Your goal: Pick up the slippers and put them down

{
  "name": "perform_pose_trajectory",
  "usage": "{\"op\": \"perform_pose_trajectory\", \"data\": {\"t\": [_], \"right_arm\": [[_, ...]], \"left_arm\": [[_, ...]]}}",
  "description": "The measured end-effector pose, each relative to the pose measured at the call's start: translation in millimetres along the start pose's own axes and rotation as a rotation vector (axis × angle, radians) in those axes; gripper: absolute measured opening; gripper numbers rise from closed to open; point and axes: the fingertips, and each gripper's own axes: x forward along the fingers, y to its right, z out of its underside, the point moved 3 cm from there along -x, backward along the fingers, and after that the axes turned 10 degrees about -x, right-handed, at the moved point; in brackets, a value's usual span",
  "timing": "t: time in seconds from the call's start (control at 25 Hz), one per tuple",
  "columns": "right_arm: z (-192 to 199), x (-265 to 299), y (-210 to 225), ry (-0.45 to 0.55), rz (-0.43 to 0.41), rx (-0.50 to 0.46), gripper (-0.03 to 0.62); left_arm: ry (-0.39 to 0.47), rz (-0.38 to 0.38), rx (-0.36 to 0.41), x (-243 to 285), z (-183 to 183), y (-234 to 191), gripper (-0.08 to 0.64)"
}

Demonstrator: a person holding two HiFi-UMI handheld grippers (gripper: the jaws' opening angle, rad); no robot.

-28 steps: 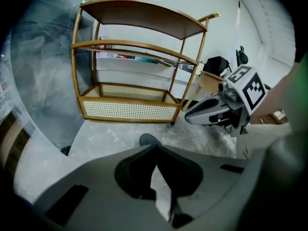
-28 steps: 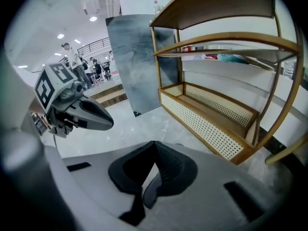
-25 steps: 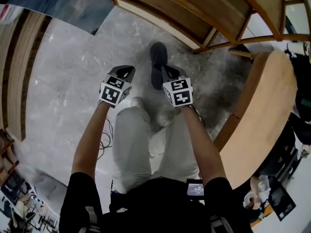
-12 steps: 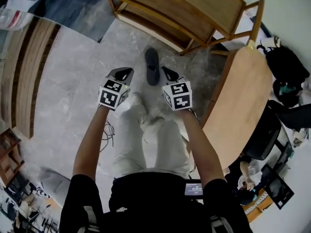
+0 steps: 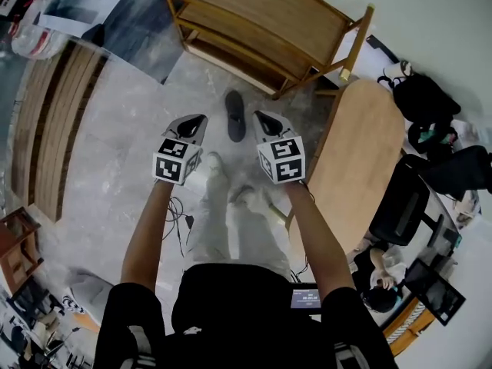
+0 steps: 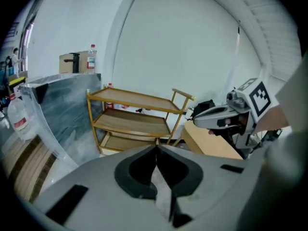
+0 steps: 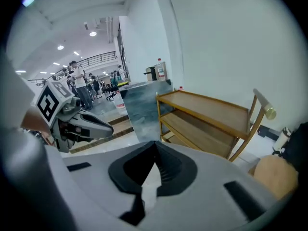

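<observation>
Both grippers have come up well clear of the floor since the earlier frame, and the slipper looks smaller beneath them. I hold the left gripper (image 5: 191, 125) and the right gripper (image 5: 267, 121) side by side, each with its jaws pressed together on nothing. The dark slipper (image 5: 235, 115) lies flat on the marble floor (image 5: 115, 152), between the two grippers as I see it and just in front of the wooden shelf (image 5: 261, 21). I see only this one slipper. I judge it already set down, which is why both hands are empty.
</observation>
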Motion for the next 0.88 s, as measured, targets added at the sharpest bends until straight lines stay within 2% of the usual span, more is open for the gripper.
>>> {"op": "perform_pose_trajectory", "data": {"t": [0.4,0.88], "right_arm": [[-77,-91,3,0.096,0.032,-0.083,-0.002],[-154,-201,1,0.283,0.07,-0.142,-0.002]], "left_arm": [[0.132,-0.03,0.021,-72,-62,62,0.005],[0.312,0.015,0.09,-150,-124,157,0.006]]}}
